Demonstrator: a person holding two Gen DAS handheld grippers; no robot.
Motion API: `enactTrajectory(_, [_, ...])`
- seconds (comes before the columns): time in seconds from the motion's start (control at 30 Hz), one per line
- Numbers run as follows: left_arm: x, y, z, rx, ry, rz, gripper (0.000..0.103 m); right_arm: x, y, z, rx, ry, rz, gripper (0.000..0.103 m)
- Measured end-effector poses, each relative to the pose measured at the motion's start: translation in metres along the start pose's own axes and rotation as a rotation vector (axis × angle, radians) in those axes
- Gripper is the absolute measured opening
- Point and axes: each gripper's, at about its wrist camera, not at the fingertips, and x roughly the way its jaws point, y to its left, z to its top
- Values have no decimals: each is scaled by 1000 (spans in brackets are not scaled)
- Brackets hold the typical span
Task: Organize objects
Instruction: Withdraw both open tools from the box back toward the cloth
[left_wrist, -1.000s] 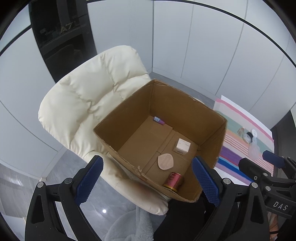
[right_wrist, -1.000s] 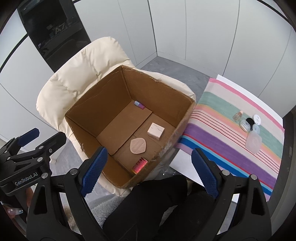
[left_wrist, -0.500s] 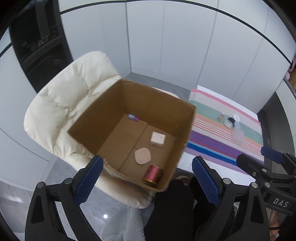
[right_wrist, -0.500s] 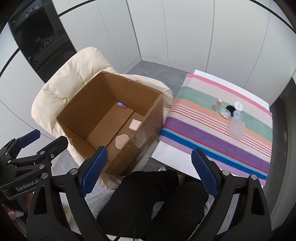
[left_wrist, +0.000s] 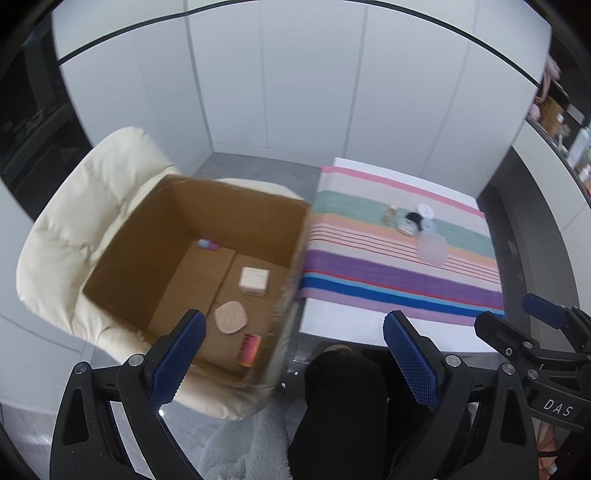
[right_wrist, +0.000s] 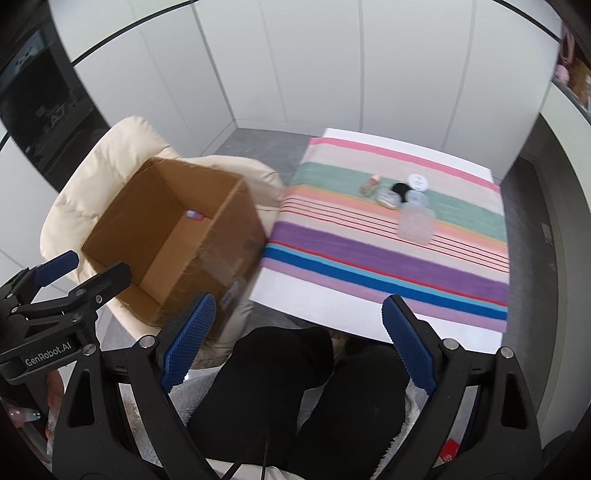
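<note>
An open cardboard box (left_wrist: 155, 236) sits on a cream padded chair (left_wrist: 70, 229). Inside lie a small white box (left_wrist: 253, 280), a beige oval pad (left_wrist: 231, 317), a red can (left_wrist: 249, 345) and a small purple tube (left_wrist: 207, 243). On the striped cloth (right_wrist: 388, 254) of the table lie a clear container (right_wrist: 415, 223), a small bottle (right_wrist: 369, 186), a white lid (right_wrist: 417, 181), a black item (right_wrist: 400, 188) and a round tin (right_wrist: 388, 197). My left gripper (left_wrist: 293, 362) is open and empty, above the box's near corner. My right gripper (right_wrist: 299, 343) is open and empty, above the person's lap.
The box (right_wrist: 173, 236) and chair (right_wrist: 92, 173) stand left of the white table (right_wrist: 332, 310). The person's dark-clothed legs (right_wrist: 295, 398) fill the near foreground. White wall panels stand behind. A dark shelf unit (right_wrist: 40, 110) is at the far left.
Both views have swung to the right, from the box toward the striped table. Both grippers stay open and empty.
</note>
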Motion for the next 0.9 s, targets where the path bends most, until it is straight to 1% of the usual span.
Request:
enactTrajectory(0.23, [3, -46, 6, 81, 0, -53, 98, -15, -42, -10, 78, -15, -49, 94])
enactTrajectory(0.47, [16, -88, 12, 146, 14, -84, 98, -20, -83, -18, 122, -19, -113, 94])
enactTrajectory(0.53, [22, -97, 16, 154, 11, -92, 98, -19, -93, -17, 133, -32, -122, 94])
enactTrajectory(0.57, [27, -101, 20, 156, 16, -96, 98, -18, -101, -15, 147, -59, -133, 94])
enactTrajectory(0.63, [36, -107, 26, 160, 25, -100, 98, -15, -112, -11, 168, -82, -136, 94])
enactTrajectory(0.67, [43, -110, 31, 158, 29, -94, 98, -10, -122, -6, 192, -91, -122, 94])
enactTrajectory(0.77, [63, -118, 46, 143, 29, -92, 98, 6, -139, 5, 227, -84, -98, 94])
enactTrajectory(0.9, [96, -125, 64, 117, 37, -92, 98, 41, -159, 23, 236, -86, -135, 94])
